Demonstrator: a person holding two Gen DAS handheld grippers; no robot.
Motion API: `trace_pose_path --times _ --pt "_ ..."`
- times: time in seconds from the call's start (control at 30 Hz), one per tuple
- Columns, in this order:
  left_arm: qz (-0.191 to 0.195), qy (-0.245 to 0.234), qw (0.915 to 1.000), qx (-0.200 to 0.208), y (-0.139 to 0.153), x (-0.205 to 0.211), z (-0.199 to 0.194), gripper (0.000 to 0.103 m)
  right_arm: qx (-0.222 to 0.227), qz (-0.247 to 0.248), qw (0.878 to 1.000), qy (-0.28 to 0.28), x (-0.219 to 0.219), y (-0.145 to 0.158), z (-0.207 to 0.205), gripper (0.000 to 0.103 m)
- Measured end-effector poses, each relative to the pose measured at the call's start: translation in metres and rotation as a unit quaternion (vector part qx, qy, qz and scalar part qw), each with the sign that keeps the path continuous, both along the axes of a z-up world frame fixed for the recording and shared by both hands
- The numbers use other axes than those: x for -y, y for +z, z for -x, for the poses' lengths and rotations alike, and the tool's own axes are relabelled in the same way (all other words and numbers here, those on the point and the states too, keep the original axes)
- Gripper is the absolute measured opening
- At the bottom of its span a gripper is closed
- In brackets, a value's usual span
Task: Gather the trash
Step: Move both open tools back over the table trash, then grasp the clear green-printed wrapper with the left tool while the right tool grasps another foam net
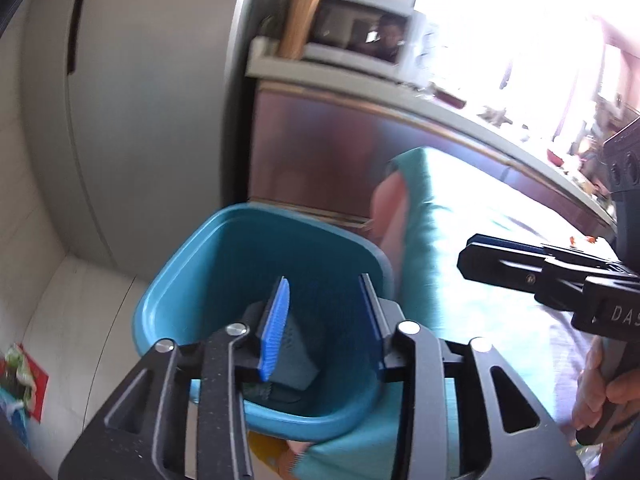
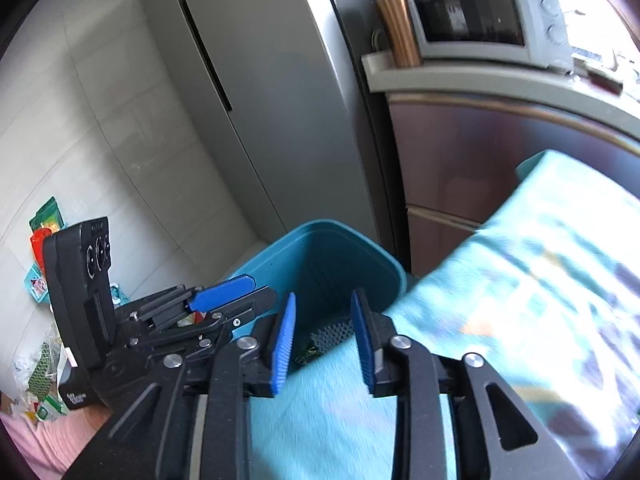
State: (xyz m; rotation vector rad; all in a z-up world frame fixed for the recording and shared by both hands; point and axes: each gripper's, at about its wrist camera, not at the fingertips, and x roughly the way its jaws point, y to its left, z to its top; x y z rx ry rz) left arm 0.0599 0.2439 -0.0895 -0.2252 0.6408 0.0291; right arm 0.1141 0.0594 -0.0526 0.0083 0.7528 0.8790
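We held both grippers over the blue bin [image 1: 224,264], left gripper [image 1: 320,320] and right gripper [image 2: 322,340] spread open, empty. Next, we judged, came fetching the wrappers [image 2: 40,368] on the floor.

Strong daylight comes from the window [image 1: 500,20] at upper right of the left wrist view, blown out to white and washing glare over the teal cloth [image 1: 480,208] below it. The right wrist view is dimmer and more even, cloth [image 2: 540,280] motion-blurred. Both views show heavy fisheye bending and dark vignette corners; the microwave [image 1: 360,32] is soft in the left view, sharper in the right [image 2: 480,16].
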Motion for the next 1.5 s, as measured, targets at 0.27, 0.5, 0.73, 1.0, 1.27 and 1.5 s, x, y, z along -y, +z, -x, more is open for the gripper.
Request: trace_pose_path --times 0.27,0.5,0.73,1.0,1.27,1.5 --pt "0.010 -0.101 0.9938 0.046 0.031 0.063 0.014 0.048 0.042 -0.035 0.997 -0.056 0.092 0.021 0.032 0.038" --pt "0.019 -0.188 0.9809 0.045 0.036 0.135 0.014 0.050 0.057 -0.045 0.988 -0.140 0.169 0.028 0.054 0.042" --pt "0.036 -0.252 0.9666 0.024 0.030 0.201 0.005 0.051 0.066 -0.031 0.974 -0.216 0.237 0.021 0.073 0.046" --pt "0.008 -0.289 0.9573 -0.009 0.017 0.265 -0.010 0.057 0.068 -0.022 0.949 -0.308 0.304 0.011 0.075 0.053" --pt "-0.014 -0.297 0.9544 -0.028 0.012 0.299 -0.021 0.061 0.067 -0.010 0.926 -0.371 0.352 0.003 0.069 0.067" --pt "-0.027 -0.293 0.9547 -0.045 0.006 0.315 -0.034 0.064 0.040 -0.004 0.920 -0.389 0.373 -0.008 0.047 0.072"
